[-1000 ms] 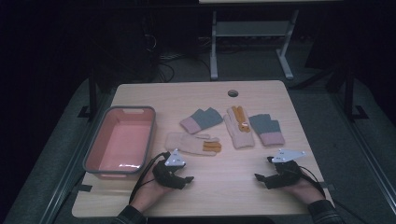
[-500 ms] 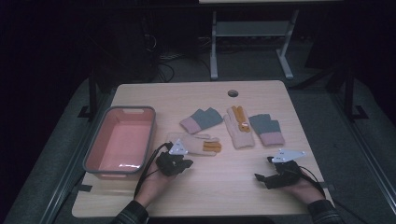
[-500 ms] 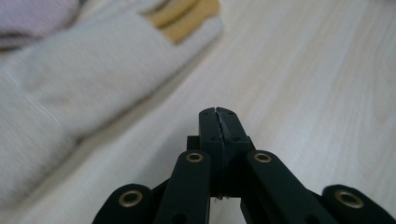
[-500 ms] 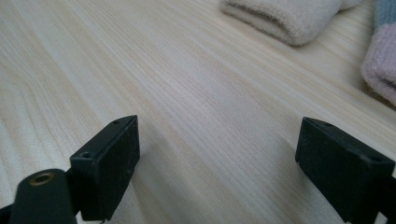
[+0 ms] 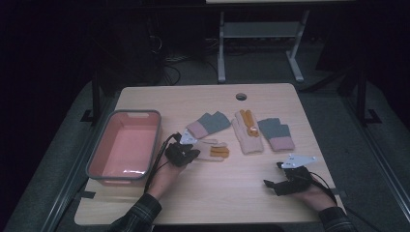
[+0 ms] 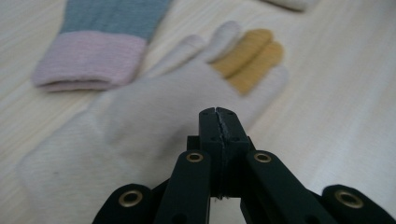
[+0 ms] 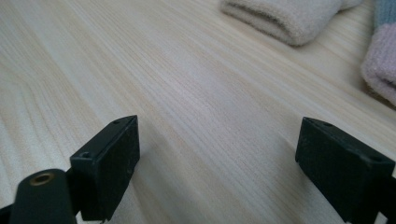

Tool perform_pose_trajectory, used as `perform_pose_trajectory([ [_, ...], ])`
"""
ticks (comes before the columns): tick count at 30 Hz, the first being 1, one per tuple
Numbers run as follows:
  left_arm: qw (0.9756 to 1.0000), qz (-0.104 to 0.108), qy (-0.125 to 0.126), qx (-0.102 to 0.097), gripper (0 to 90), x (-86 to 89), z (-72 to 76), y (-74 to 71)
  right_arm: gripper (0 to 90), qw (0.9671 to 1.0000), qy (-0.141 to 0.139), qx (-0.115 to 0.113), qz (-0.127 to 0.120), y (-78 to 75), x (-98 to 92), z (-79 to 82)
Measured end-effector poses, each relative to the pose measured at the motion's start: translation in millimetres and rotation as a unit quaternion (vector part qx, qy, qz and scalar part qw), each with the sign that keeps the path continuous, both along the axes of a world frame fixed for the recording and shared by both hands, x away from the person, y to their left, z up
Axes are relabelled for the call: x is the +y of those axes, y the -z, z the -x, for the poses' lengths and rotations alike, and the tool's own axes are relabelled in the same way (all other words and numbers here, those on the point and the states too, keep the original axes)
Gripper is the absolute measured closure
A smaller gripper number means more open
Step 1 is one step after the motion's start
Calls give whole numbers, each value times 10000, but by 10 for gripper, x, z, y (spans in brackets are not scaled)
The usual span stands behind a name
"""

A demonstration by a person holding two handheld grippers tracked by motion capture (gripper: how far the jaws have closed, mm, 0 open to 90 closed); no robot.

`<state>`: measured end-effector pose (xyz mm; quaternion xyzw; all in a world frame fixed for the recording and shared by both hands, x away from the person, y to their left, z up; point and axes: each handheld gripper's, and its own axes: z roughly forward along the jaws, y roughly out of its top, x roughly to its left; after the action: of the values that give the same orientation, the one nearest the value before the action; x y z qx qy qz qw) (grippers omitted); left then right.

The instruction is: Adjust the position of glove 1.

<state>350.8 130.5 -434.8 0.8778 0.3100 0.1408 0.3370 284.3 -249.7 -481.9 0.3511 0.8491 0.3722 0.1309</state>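
1. Standing by the desk [image 5: 217, 198], I take the pink tub [image 5: 123, 113] at its left side as my marker; it is empty.
2. Just right of the tub, the left hand-held gripper [image 5: 192, 153] has its jaws pressed fully together over the cuff end of a cream glove with orange fingers [image 5: 215, 151]. The glove lies flat on the desk, right of the tub and near it. I cannot tell whether any fabric is caught between the jaw tips.
3. Beyond that glove, a little farther from the tub, lies a grey glove with a pink cuff [image 5: 208, 124].
4. Farther right again lie a second cream glove [image 5: 247, 133] and a second grey one [image 5: 275, 133], side by side.
5. Farthest from the tub, the right hand-held gripper [image 5: 272, 175] rests near the desk's front edge, jaws spread wide and holding nothing.
6. Risk, as I judge it: if the left jaws have nipped only a few threads or none, a lift toward the tub would leave the glove behind or drop it short of the rim.
7. A dangling glove could also snag the tub's wall or drag its grey neighbour along.
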Motion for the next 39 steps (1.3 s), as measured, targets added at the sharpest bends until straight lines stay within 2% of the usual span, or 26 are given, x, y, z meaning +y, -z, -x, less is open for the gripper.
perform_pose_trajectory([
  [1,9999,-82,-130,-60,896,1,-32,-12,133,10000,6,4,-1,0,0,1],
  [4,9995,-214,-211,-118,896,19,-79,6,133,10000,6,9,-2,0,0,1],
  [5,9993,-214,-283,-93,896,17,-90,27,133,10000,6,10,-2,0,0,2],
  [8,9985,-420,-356,-43,896,11,-125,103,133,10000,4,5,-3,0,0,1],
  [10,9982,-469,-380,-18,896,14,-136,139,133,10000,5,9,-2,0,1,2],
  [11,9978,-510,-416,75,897,25,-152,182,133,10000,4,5,-1,0,0,1],
  [14,9978,-499,-412,173,897,33,-160,207,133,10000,4,5,-3,0,0,1],
  [18,9978,-504,-389,179,898,11,-145,212,133,10000,7,10,-1,0,0,2],
  [25,9985,-419,-144,328,898,-81,-101,208,133,10000,6,7,-2,0,0,1],
  [29,9985,-292,9,453,898,-150,-68,211,133,10000,6,8,-2,0,0,2],
  [36,9970,-112,330,685,898,-290,9,214,133,10000,4,5,-1,0,0,1],
  [39,9964,-90,467,700,898,-360,47,213,133,10000,6,9,-2,0,0,1],
])
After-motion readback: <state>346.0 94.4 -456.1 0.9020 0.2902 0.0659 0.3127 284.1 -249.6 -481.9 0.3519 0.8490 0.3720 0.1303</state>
